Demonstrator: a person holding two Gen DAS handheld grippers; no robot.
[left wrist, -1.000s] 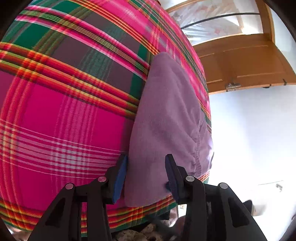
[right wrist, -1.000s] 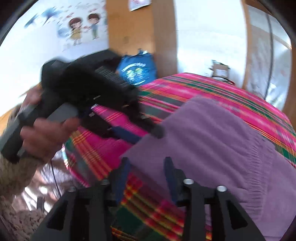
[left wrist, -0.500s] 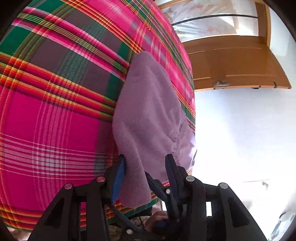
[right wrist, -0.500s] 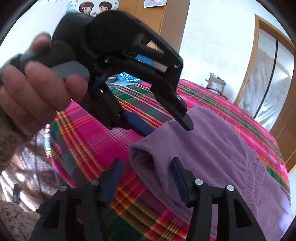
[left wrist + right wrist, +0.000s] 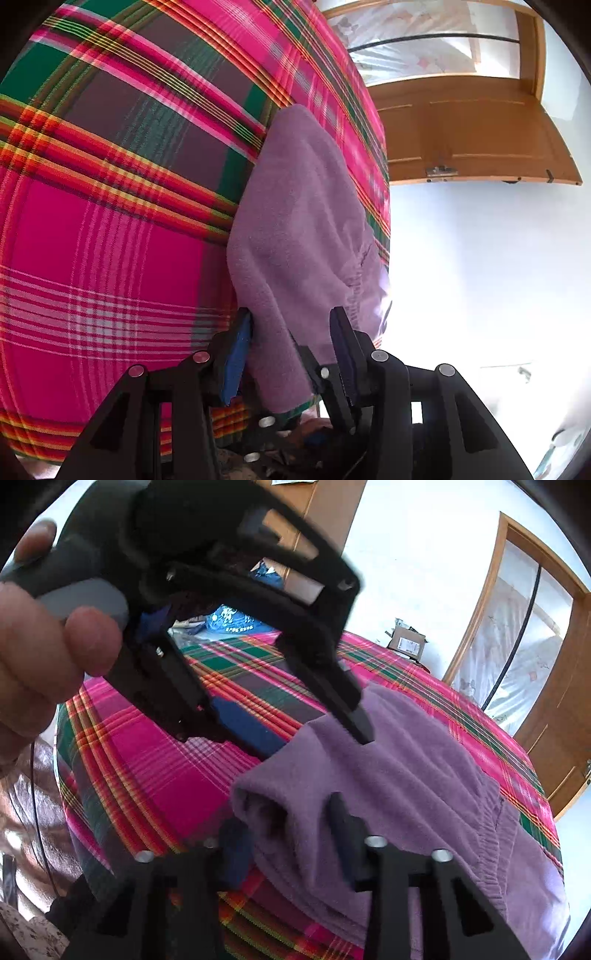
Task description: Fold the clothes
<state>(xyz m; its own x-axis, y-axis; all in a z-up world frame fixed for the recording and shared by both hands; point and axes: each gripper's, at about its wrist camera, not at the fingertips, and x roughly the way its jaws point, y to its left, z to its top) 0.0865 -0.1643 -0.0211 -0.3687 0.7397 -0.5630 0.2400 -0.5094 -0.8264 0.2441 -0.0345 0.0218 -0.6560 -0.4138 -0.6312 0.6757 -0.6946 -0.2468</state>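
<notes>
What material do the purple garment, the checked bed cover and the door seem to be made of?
Purple garment: probably fleece or brushed knit; its surface is matte and fuzzy, with a gathered elastic-looking band.
Checked bed cover: looks like thin woven cloth, perhaps cotton; the pink, green and yellow plaid lines show fine threads and no sheen.
Door: appears to be wood with a smooth orange-brown varnish and recessed panels.

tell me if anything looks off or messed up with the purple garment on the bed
Nothing is damaged. The purple garment lies on the plaid bedspread, but its near corner is bunched into a raised roll rather than lying flat. Both the left gripper and the right gripper straddle that end with jaws open, neither clamping it.
</notes>
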